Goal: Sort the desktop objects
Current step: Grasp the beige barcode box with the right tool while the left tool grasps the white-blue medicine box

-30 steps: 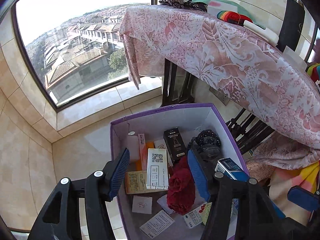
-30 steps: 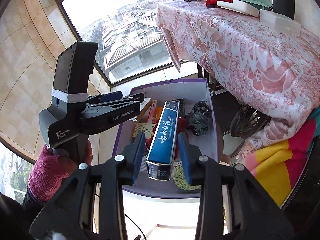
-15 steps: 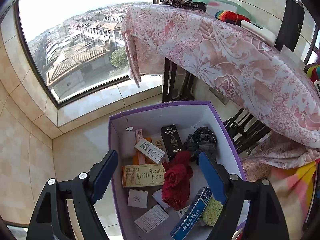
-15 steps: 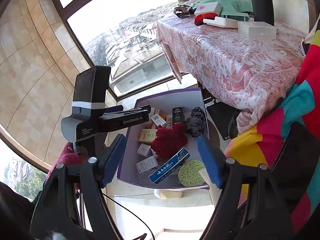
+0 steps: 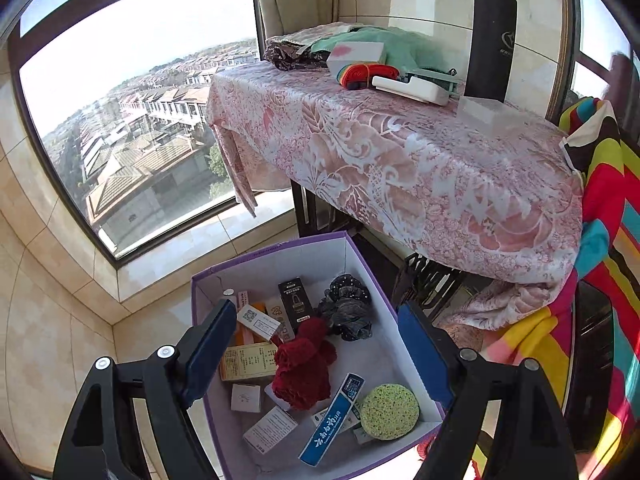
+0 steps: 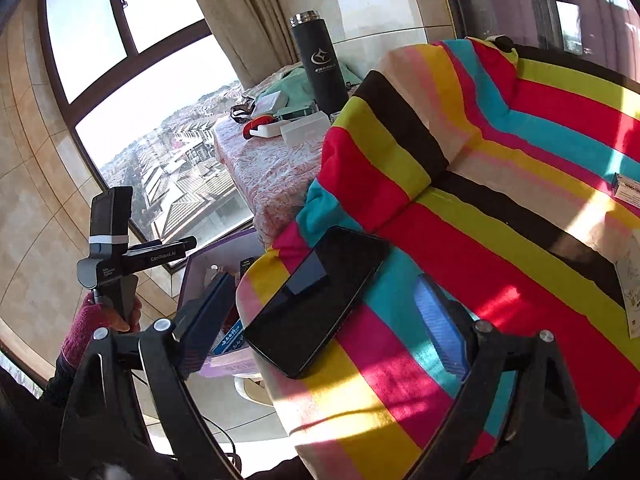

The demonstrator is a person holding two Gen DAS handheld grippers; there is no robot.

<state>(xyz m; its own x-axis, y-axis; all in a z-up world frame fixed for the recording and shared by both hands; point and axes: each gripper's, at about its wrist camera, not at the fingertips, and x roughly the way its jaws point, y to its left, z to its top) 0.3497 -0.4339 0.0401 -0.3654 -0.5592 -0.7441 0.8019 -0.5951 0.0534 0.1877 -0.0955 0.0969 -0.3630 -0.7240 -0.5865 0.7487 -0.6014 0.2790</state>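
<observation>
A purple-edged white box (image 5: 280, 252) stands on the floor and holds several small cartons, a red cloth (image 5: 302, 364), a dark scrunchie (image 5: 346, 312), a blue carton (image 5: 332, 420) and a yellow sponge (image 5: 390, 412). My left gripper (image 5: 318, 356) is open and empty above the box. My right gripper (image 6: 324, 316) is open and empty over a striped cloth (image 6: 500, 220), with a black phone (image 6: 316, 300) lying between its fingers. The box edge (image 6: 224, 246) shows at the left of the right wrist view.
A table with a pink floral cloth (image 5: 400, 152) carries a black flask (image 5: 492, 40), a white box (image 5: 356, 54), a rainbow item (image 5: 366, 74) and a clear case (image 5: 486, 114). Small papers (image 6: 630, 280) lie on the striped cloth. A large window (image 5: 140, 100) is behind.
My right gripper has let go of the blue carton, which now lies in the box, and has swung right over the striped cloth and phone. My left gripper has opened wider and risen.
</observation>
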